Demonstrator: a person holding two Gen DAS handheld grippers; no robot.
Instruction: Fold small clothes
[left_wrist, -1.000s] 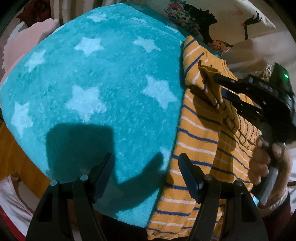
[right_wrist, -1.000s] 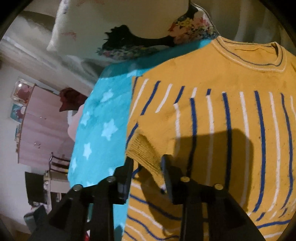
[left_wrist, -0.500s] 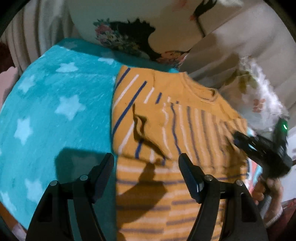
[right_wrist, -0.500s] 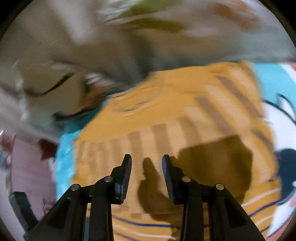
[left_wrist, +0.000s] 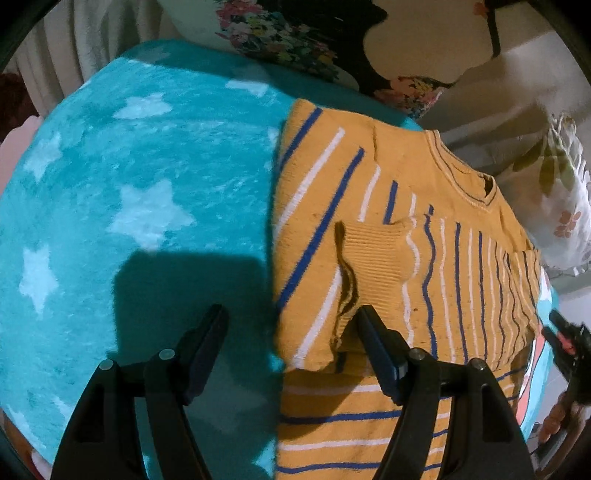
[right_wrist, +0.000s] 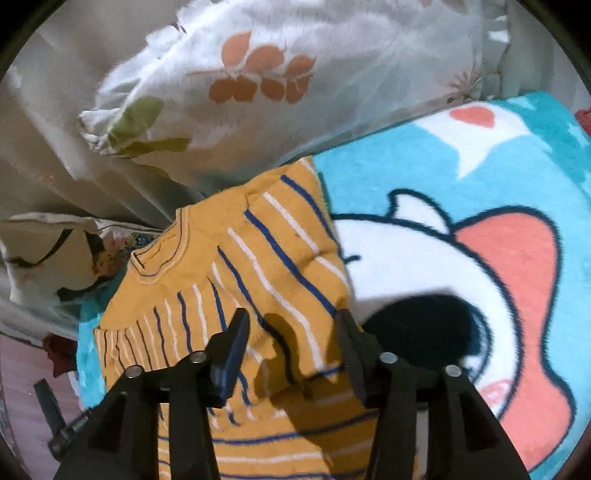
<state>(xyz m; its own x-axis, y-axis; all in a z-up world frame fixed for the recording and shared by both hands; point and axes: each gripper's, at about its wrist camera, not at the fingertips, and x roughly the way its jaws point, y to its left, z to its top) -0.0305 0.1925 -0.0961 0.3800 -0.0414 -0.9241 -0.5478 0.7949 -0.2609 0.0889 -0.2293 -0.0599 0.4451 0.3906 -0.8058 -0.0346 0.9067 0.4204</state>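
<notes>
Right gripper (right_wrist: 291, 350), jaws just opened and empty, hovers over the yellow striped knit shirt (right_wrist: 258, 266); its sleeve lies folded in. Left gripper (left_wrist: 291, 347) stays wide, empty.

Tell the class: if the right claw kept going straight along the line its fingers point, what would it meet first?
Most likely the striped yellow sweater. The right claw, open with nothing gripped, points down at the folded-in sleeve on the blanket. Depth is hard to judge through the fisheye.
</notes>
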